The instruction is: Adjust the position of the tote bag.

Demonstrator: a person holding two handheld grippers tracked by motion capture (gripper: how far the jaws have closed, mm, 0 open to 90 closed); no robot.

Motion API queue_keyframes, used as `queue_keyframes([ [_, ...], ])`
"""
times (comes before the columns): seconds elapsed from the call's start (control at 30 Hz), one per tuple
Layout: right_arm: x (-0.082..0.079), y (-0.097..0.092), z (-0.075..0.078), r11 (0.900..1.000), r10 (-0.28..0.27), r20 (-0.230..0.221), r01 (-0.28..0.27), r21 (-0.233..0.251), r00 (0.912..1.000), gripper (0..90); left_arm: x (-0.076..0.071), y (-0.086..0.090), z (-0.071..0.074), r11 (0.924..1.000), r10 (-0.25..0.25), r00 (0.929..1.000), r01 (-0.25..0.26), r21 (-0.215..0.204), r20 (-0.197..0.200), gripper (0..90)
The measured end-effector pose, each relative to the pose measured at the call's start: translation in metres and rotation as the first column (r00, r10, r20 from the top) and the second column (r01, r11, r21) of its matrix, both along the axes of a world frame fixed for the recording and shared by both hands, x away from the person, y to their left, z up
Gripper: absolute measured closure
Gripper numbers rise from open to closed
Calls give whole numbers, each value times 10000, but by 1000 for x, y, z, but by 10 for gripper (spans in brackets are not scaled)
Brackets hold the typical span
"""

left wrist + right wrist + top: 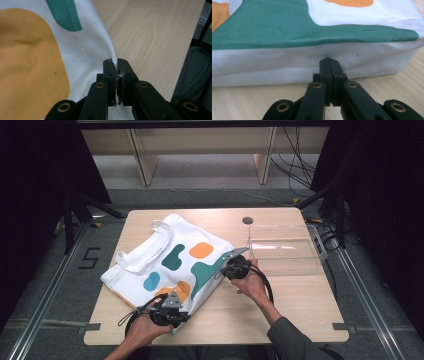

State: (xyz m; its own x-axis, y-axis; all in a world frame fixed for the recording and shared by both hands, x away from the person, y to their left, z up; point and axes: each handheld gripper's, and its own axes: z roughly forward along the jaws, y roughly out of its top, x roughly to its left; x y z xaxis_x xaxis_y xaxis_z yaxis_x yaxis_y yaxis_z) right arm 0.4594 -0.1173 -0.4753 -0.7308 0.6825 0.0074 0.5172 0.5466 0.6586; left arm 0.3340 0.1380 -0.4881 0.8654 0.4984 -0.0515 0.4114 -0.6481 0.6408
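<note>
A white cloth tote bag with orange and green blobs [170,265] lies flat on the pale wooden surface [280,305], toward its left half. The bag's two white handles [131,256] stick out on the far left side of the bag.

The left gripper [172,316] is at the bag's near corner. In the left gripper view, its two black jaws are squeezed together on a thin edge of the white cloth, so it has hold of the bag. The right gripper [232,268] is at the bag's right edge. In the right gripper view, its jaws are pressed together with their tips right against the folded white edge. I think they pinch a bit of cloth there, but the bite is so small that I cannot be sure.

What could go wrong? The right gripper's hold looks tiny, so if both hands lift or pull, the cloth may slip out on that side, and the bag would sag or twist. The left gripper holds just a thin edge too, so a hard tug could pull it free.

A clear plastic box [285,251] sits just right of the bag, very near the right gripper. A swing to that side could bump it. A small dark round hole [247,220] is in the surface beyond the bag. Black cables [300,165] lie on the floor far behind the bag.
</note>
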Motion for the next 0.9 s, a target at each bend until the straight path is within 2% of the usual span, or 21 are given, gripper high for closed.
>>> queue_keyframes([
  [0.03,2,1,0,10000,76,-77,-76,-14,9999,900,-1,-4,-1,9996,188,9998,-189,-226,-48,851],
  [0.07,8,2,-1,9998,194,-38,-194,6,9998,900,0,-8,0,9996,168,9998,-169,-221,-48,848],
  [0.1,10,4,-3,9998,42,-121,-40,184,9999,900,1,-9,0,9997,151,9999,-152,-196,-43,847],
  [0.13,15,5,-3,9998,152,31,-153,86,9999,900,1,-9,0,9997,151,9999,-152,-196,-43,845],
  [0.17,16,8,-3,10000,37,-125,-35,90,9999,900,3,-12,1,9999,-96,9999,94,-112,-132,842],
  [0.23,21,12,-3,10000,-30,-33,30,-54,10000,900,5,-16,2,9999,-76,10000,76,-154,-49,842],
  [0.3,26,15,-2,10000,35,-196,-35,-1,9998,900,8,-20,2,9998,11,10000,-12,-209,-71,840],
  [0.37,29,16,-2,10000,-46,-154,46,7,9999,900,10,-23,2,9999,-24,9999,22,-109,-138,838],
  [0.4,34,19,-3,10000,-28,-181,29,59,9998,900,15,-26,3,9992,-346,9993,349,199,-152,835],
  [0.43,37,20,-5,9998,-61,-92,62,183,9999,900,17,-29,4,9989,-415,9991,417,230,-86,833],
  [0.47,39,21,-4,10000,-54,-242,56,77,9997,900,20,-32,4,9990,-397,9991,400,223,-116,833],
  [0.5,42,22,-6,9997,-179,-100,181,177,9998,900,22,-36,3,9993,-329,9993,332,174,-195,832],
  [0.53,45,24,-5,9998,-165,-114,166,102,9998,900,25,-40,4,9987,-450,9990,452,248,-68,830],
  [0.6,50,27,-3,9998,-182,-263,182,12,9995,900,28,-47,3,9992,-351,9993,353,202,-106,826],
  [0.7,61,30,-5,10000,50,-36,-50,71,10000,900,35,-58,2,9996,-273,9996,274,120,-36,820],
  [0.73,63,31,-3,10000,-69,-306,69,-1,9995,900,37,-61,1,9995,-281,9996,282,128,-30,819],
  [0.77,66,32,-5,10000,-54,-113,54,47,9999,900,39,-64,1,9996,-242,9997,242,130,8,816],
  [0.8,67,32,-2,10000,-18,-372,17,-8,9993,894,42,-67,0,9996,-257,9997,257,69,23,814],
  [0.83,68,33,-3,9997,-137,-430,146,208,9990,882,44,-71,0,9998,-203,9998,203,25,36,809],
  [0.87,67,33,0,9990,-429,-674,434,66,9968,873,45,-75,-1,9999,-24,10000,24,-152,-16,801],
  [0.9,67,33,0,9990,-429,-674,434,66,9968,873,45,-75,-1,9999,-24,10000,24,-152,-16,788],
])
